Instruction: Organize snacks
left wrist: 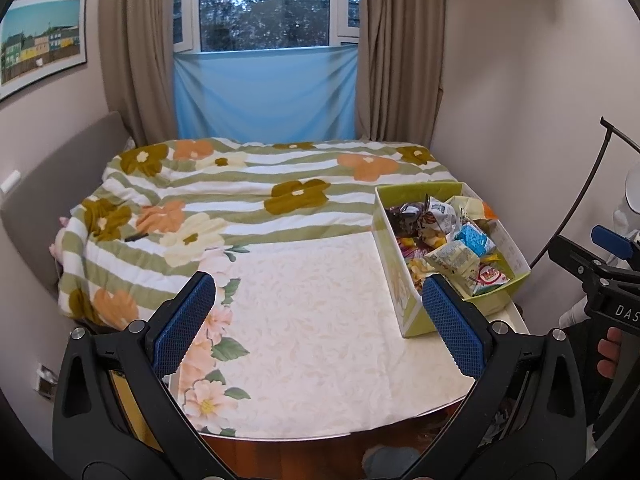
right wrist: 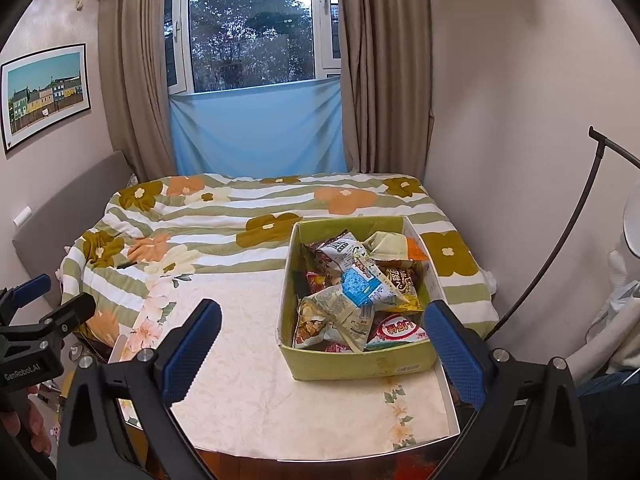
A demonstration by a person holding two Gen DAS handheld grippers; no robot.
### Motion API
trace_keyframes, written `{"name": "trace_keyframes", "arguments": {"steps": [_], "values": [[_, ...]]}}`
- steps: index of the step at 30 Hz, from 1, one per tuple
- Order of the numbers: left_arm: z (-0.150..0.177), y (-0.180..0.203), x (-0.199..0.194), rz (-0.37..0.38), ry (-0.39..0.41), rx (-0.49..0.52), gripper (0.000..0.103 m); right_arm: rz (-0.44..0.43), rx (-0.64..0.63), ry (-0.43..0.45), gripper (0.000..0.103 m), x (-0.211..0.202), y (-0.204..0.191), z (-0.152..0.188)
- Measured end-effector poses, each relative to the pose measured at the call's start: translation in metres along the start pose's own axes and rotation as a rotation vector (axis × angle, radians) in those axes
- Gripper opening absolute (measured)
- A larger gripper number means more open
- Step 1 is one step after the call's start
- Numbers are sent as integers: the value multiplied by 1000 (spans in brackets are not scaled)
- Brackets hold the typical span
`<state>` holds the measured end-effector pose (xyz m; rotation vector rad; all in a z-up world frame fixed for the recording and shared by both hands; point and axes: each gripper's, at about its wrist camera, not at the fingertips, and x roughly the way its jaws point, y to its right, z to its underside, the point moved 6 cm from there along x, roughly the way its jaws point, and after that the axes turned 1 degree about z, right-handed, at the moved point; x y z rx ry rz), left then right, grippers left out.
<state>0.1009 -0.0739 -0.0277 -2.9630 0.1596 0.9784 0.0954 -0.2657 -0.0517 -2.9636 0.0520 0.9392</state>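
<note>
We hold the left hand-held gripper (left wrist: 318,316) and the right hand-held gripper (right wrist: 322,340) spread wide, grasping nothing, above the counter (left wrist: 320,340). The snack packets (right wrist: 356,300) are piled in the green box (right wrist: 360,364) at the counter's right side, possibly overhanging the far edge toward the bed (left wrist: 240,192).

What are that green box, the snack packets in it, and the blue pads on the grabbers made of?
The green box looks like matte cardboard: folded flaps, pale raw inner walls, a stuck-on label. The snack packets seem to be thin plastic or foil film, crinkled and glossy with crimped ends. The blue pads look like rubber or soft plastic, given their fine grid texture, though I cannot be sure.
</note>
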Motion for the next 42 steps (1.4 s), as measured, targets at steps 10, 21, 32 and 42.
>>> {"name": "trace_keyframes", "arguments": {"steps": [10, 21, 32, 42], "values": [[-3, 0, 1, -3, 4, 4, 102, -1, -1, -5, 101, 1, 0, -1], [-7, -2, 1, -16, 4, 10, 102, -2, 0, -14, 101, 4, -1, 0], [-8, -3, -2, -52, 35, 24, 103, 1, 5, -17, 101, 5, -2, 2], [-7, -2, -6, -40, 52, 17, 103, -3, 3, -18, 101, 7, -1, 2]]}}
